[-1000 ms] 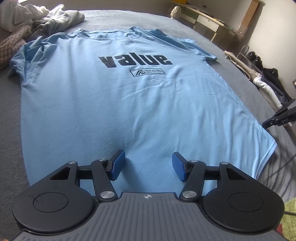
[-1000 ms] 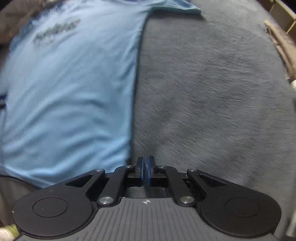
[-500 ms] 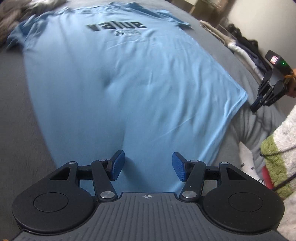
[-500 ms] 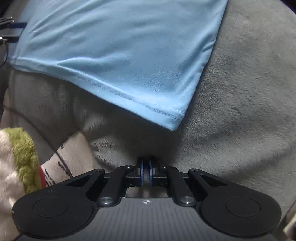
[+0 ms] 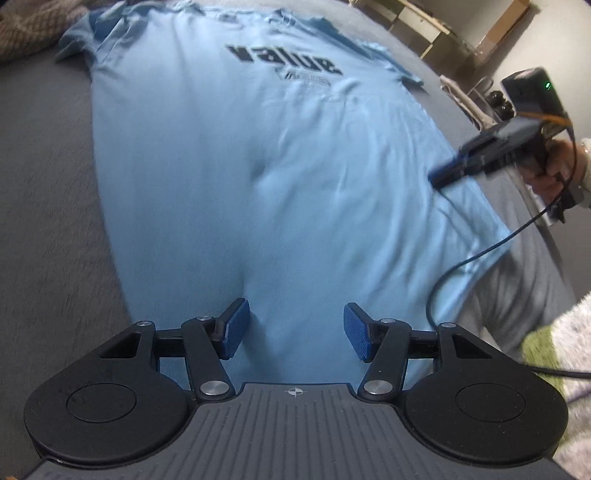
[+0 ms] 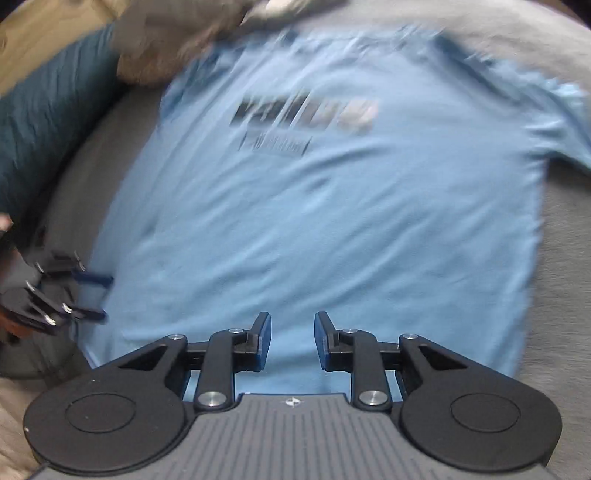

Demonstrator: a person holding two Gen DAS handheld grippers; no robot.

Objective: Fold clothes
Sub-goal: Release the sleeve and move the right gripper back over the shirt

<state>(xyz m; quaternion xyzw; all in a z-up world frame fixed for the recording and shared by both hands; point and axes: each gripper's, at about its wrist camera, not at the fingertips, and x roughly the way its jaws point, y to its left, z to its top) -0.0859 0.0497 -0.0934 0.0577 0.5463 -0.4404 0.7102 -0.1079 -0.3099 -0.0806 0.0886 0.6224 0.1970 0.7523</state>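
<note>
A light blue T-shirt (image 5: 258,177) with black "value" print lies flat, front up, on a grey bed; it also shows in the right wrist view (image 6: 314,221). My left gripper (image 5: 295,330) is open and empty, over the shirt's bottom hem. My right gripper (image 6: 291,341) is open and empty, over the hem near the shirt's right side. The right gripper also shows in the left wrist view (image 5: 454,171), above the shirt's right edge. The left gripper shows in the right wrist view (image 6: 92,295) at the shirt's lower left corner.
The grey bed cover (image 5: 44,206) surrounds the shirt. A heap of other clothes (image 5: 22,33) lies at the far left. A dark teal pillow (image 6: 44,122) lies left of the shirt. A green and white fuzzy cloth (image 5: 557,350) and a black cable (image 5: 461,266) are at the right.
My right gripper has opened and swung from the shirt's bottom right corner to face up along the shirt. My left gripper stays open and has shifted slightly over the hem.
</note>
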